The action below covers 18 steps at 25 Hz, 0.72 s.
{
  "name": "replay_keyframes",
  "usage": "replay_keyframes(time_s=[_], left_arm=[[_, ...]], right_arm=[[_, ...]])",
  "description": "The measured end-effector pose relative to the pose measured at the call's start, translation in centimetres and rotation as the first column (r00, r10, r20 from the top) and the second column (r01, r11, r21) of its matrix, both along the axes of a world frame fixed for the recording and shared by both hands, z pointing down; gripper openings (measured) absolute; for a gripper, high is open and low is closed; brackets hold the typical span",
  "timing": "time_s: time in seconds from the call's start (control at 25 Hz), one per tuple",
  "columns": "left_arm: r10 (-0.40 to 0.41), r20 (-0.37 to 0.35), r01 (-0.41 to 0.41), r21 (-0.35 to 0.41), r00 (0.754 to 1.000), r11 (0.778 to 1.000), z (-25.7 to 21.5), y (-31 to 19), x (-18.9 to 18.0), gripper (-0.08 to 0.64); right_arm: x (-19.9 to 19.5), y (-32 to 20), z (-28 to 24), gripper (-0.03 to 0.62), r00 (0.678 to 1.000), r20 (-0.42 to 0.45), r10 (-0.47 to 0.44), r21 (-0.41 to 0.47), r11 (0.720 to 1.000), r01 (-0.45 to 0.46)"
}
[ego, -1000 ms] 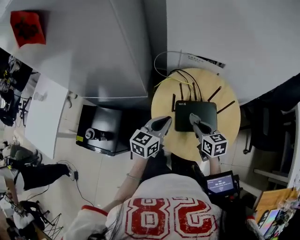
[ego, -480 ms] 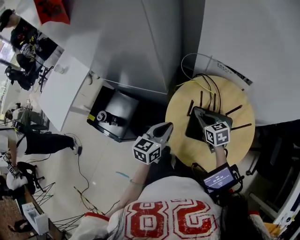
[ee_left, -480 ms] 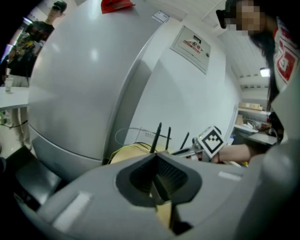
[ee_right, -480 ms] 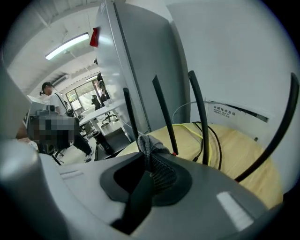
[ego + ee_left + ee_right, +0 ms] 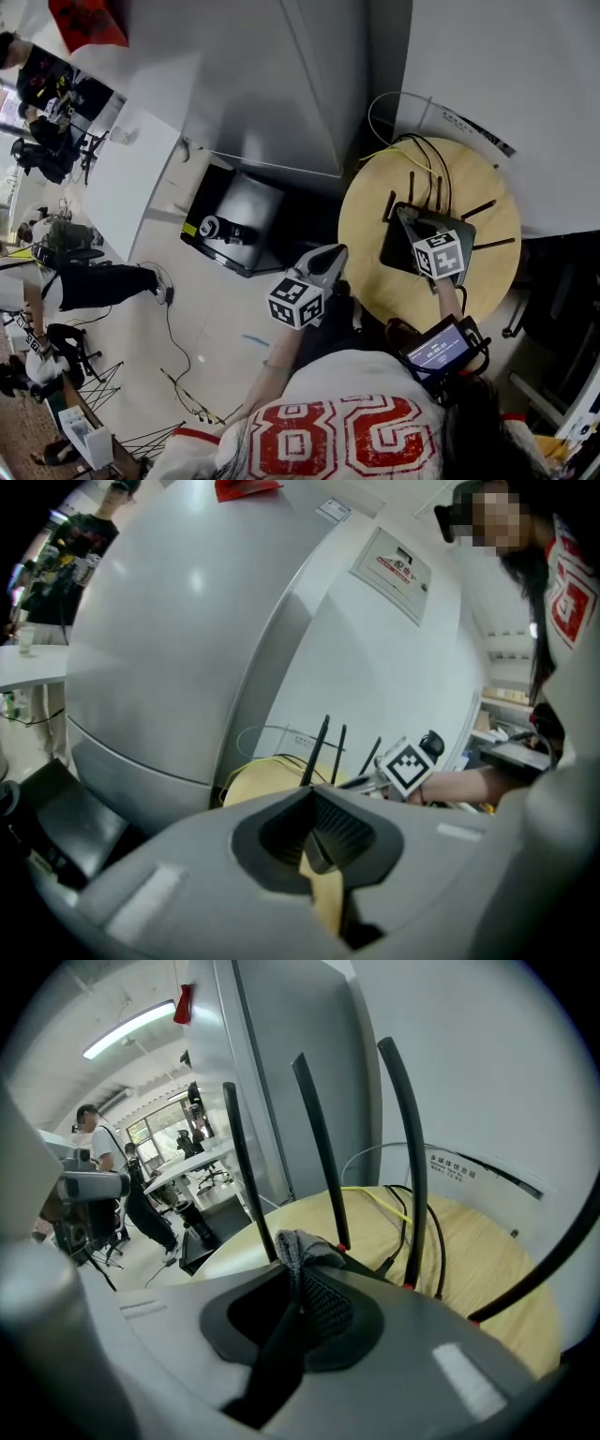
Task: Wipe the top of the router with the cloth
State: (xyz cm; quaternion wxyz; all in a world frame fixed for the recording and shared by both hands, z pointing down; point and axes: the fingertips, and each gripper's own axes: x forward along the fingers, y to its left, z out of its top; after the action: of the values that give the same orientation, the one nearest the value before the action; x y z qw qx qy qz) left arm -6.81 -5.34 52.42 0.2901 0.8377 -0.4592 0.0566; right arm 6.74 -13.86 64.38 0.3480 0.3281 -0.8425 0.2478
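**Right jaws clamp cloth at router**

My right gripper is over the black router on the round wooden table, right of centre in the head view. Its jaws are pinched tight on the grey cloth, with a tuft poking out beside the antennas. My left gripper hangs at the table's left edge, jaws together, holding nothing.

The right gripper has its jaws pinched tight on a bit of grey cloth that pokes up at the tips. Just past the cloth is the black router, with its thin antennas standing tall. It sits on a round wooden table with a yellow wire behind it.
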Motion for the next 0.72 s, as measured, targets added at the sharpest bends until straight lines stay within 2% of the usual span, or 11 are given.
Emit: replay_keyframes(time_s=[0.24,0.72], left_arm=[[0.05,-0.019,-0.049,0.026,0.999,0.998,-0.4,-1.8,0.7,0.002],[0.146,-0.034,-0.144,0.05,0.989,0.988,-0.7,-3.2,2.4,0.002]], right_arm=[[-0.4,3.0,0.0,0.04,0.999,0.03,0.028,-0.029,0.999,-0.027],[-3.0,9.3,0.1,0.04,0.997,0.047,-0.054,-0.053,0.997,0.057]])
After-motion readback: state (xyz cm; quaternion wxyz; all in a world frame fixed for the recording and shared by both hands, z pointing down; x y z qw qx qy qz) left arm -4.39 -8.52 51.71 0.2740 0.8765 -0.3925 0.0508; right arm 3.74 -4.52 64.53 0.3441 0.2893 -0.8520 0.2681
